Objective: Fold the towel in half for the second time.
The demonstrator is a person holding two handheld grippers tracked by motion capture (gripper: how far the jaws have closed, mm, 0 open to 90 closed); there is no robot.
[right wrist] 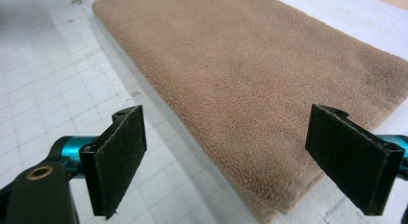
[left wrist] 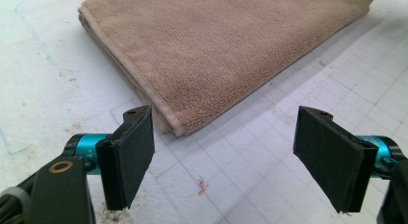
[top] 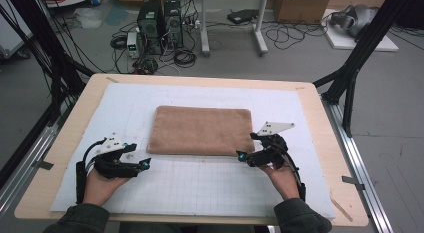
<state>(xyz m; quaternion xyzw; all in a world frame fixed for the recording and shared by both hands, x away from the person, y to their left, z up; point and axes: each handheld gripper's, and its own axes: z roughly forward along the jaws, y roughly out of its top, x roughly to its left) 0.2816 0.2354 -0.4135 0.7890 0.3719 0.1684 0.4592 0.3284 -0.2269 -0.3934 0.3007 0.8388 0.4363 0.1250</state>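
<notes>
Both grippers' spread jaws flank folded towel [top: 201,130] on white mat [top: 200,188]

folded brown towel [top: 201,130]: 1 | white grid mat [top: 210,185]: 1 | wooden table [top: 70,143]: 1 | hand-held gripper: 2, left hand-held gripper [top: 141,160], right hand-held gripper [top: 246,145]

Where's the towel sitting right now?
In the high view the folded brown towel lies flat mid-table on the white gridded mat, between the left gripper and right gripper.

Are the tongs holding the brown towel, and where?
No. Both the left tongs and the right tongs are open and hold nothing. The folded brown towel lies flat on the white mat.
</notes>
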